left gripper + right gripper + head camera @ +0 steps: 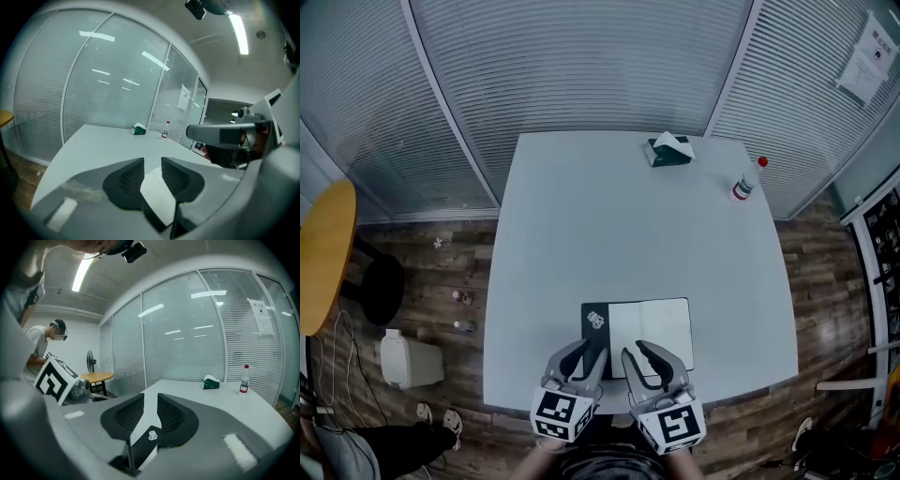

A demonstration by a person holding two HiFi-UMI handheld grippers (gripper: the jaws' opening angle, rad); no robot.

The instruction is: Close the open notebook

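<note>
An open notebook (649,326) lies near the front edge of the white table (581,225), its black cover (594,323) folded out to the left and a blank white page facing up. Both grippers hover over its front edge. My left gripper (592,349) is above the black cover, jaws a little apart with nothing between them. My right gripper (635,349) is above the white page, its jaws also slightly apart and empty. The left gripper view shows the white page (157,197) below my left gripper (152,161). In the right gripper view the cover (147,442) lies under my right gripper (150,397).
A green tissue box (669,150) and a red-capped bottle (746,182) stand at the table's far side. On the floor to the left are a yellow round table (323,253), a black stool (380,286) and a white bin (408,361). A person (47,348) stands in the background.
</note>
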